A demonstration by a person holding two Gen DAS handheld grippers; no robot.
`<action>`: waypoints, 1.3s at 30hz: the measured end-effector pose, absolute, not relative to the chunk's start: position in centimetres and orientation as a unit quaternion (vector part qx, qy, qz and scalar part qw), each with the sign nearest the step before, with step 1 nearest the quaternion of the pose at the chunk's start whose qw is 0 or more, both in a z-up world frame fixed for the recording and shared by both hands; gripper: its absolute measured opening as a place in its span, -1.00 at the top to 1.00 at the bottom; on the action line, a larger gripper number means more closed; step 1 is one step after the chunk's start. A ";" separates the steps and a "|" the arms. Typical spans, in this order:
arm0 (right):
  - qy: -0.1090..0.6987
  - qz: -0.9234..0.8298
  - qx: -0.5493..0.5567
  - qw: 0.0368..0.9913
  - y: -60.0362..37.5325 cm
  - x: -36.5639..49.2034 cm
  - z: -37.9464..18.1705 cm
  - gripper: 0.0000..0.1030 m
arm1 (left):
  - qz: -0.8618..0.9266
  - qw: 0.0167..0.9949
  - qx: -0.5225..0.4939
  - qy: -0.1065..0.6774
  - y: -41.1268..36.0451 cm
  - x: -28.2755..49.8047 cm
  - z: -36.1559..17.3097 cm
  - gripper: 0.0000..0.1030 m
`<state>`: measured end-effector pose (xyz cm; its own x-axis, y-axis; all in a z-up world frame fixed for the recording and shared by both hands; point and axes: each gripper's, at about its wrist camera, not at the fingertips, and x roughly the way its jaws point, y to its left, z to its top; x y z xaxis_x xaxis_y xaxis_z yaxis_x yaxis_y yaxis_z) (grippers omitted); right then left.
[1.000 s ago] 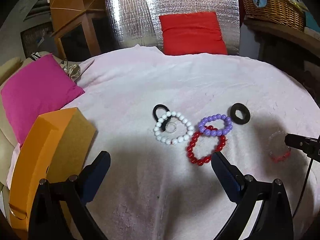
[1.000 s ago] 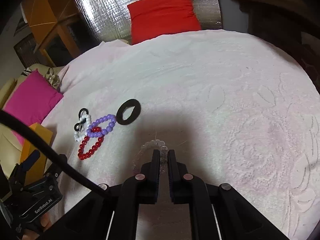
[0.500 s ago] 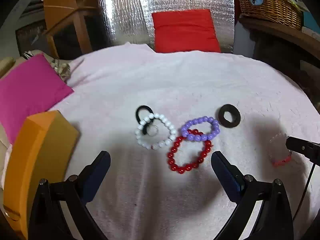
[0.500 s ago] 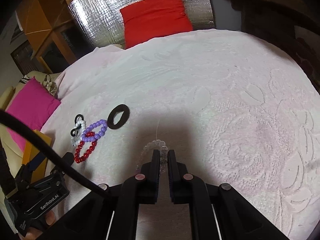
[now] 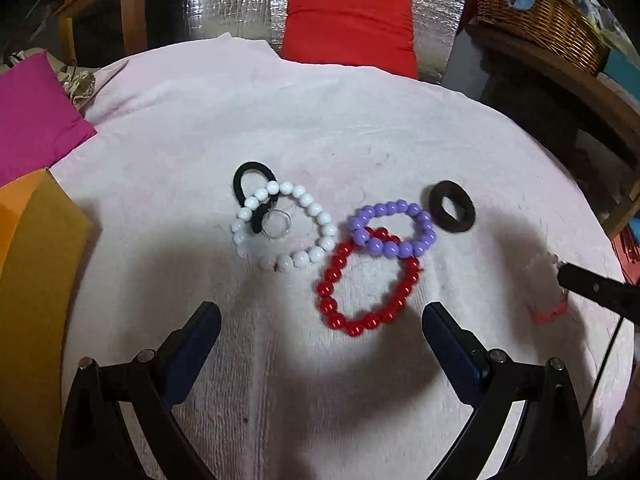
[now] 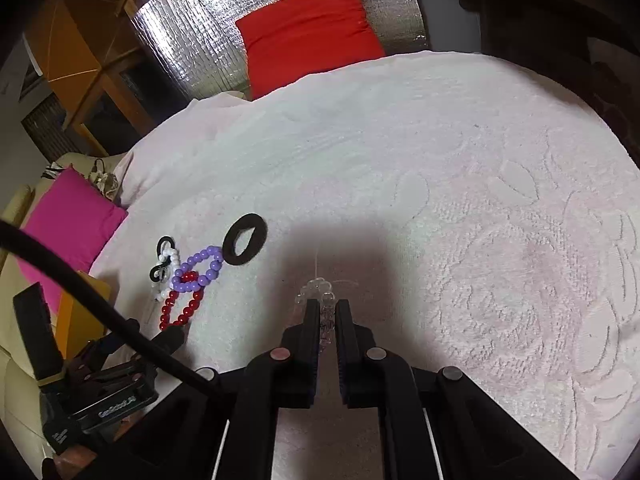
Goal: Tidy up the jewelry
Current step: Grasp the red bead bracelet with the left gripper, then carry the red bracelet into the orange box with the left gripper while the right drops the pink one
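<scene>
On the pale pink towel (image 5: pixel 360 128), a red bead bracelet (image 5: pixel 366 280), a purple bead bracelet (image 5: pixel 394 226) and a white bead bracelet (image 5: pixel 286 230) lie overlapping. A thin black hair tie (image 5: pixel 254 184) and a small clear ring (image 5: pixel 276 222) sit with the white one. A thick black scrunchie (image 5: pixel 452 206) lies to the right. My left gripper (image 5: pixel 320 320) is open just short of the red bracelet. My right gripper (image 6: pixel 327 306) is shut on a clear bead bracelet (image 6: pixel 318 288), which also shows in the left wrist view (image 5: pixel 542 264) with a pink part.
An orange box (image 5: pixel 36 280) stands at the left edge of the towel, beside a magenta cushion (image 5: pixel 36 120). A red cushion (image 5: pixel 348 28) leans on silver foil at the back. A wicker basket (image 5: pixel 536 12) sits on a shelf at the back right.
My left gripper has moved forward and right toward the bracelets, which now look larger and closer. My right gripper stays shut on the clear bracelet and has barely shifted.
</scene>
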<state>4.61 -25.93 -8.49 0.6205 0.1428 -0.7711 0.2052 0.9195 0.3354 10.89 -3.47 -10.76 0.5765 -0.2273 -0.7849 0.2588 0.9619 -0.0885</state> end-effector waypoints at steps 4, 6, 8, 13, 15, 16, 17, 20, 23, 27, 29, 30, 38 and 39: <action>0.437 -0.017 0.204 0.876 -25.9 4.7 -8.7 0.84 | -0.149 0.886 0.021 0.439 -4.4 11.2 -11.0 -0.48; 0.436 -0.017 0.204 0.876 -25.9 4.7 -8.6 0.84 | -0.150 0.889 0.034 0.431 -4.9 10.9 -11.0 -0.36; 0.435 -0.016 0.204 0.877 -25.9 4.6 -8.6 0.84 | -0.157 0.890 0.042 0.427 -5.3 10.7 -10.8 -0.07; 0.431 -0.015 0.204 0.879 -26.0 4.6 -8.3 0.84 | -0.154 0.891 0.040 0.425 -4.5 10.3 -10.5 0.62; 0.429 -0.013 0.204 0.880 -25.8 4.6 -8.1 0.84 | -0.164 0.888 0.021 0.428 -3.7 10.1 -10.2 0.62; 0.427 -0.010 0.204 0.881 -25.7 4.6 -8.0 0.84 | -0.166 0.888 0.017 0.429 -3.5 10.0 -10.1 0.71; 0.425 -0.007 0.203 0.882 -25.6 4.5 -7.8 0.84 | -0.171 0.887 0.014 0.429 -3.3 9.7 -9.9 0.80; 0.420 0.007 0.204 0.884 -24.9 4.5 -7.5 0.84 | -0.177 0.888 0.014 0.425 -2.8 8.7 -9.3 0.82; 0.416 0.026 0.224 0.881 -24.6 4.6 -7.2 0.84 | -0.183 0.887 0.013 0.423 -2.0 7.8 -8.9 0.82; 0.402 0.049 0.249 0.880 -24.4 4.4 -6.8 0.84 | -0.184 0.890 0.007 0.416 -0.7 7.2 -8.1 0.82; 0.398 0.060 0.261 0.877 -24.3 4.2 -6.6 0.84 | -0.182 0.893 0.005 0.412 -0.2 6.9 -7.7 0.82; 0.396 0.067 0.267 0.876 -24.1 4.2 -6.6 0.84 | -0.182 0.894 0.003 0.411 0.1 6.7 -7.5 0.82; 0.376 0.126 0.300 0.868 -21.3 4.5 -5.6 0.83 | -0.170 0.906 -0.013 0.387 2.9 4.7 -5.3 0.82; 0.375 0.130 0.299 0.868 -20.9 4.5 -5.5 0.83 | -0.168 0.907 -0.014 0.385 3.3 4.5 -5.1 0.82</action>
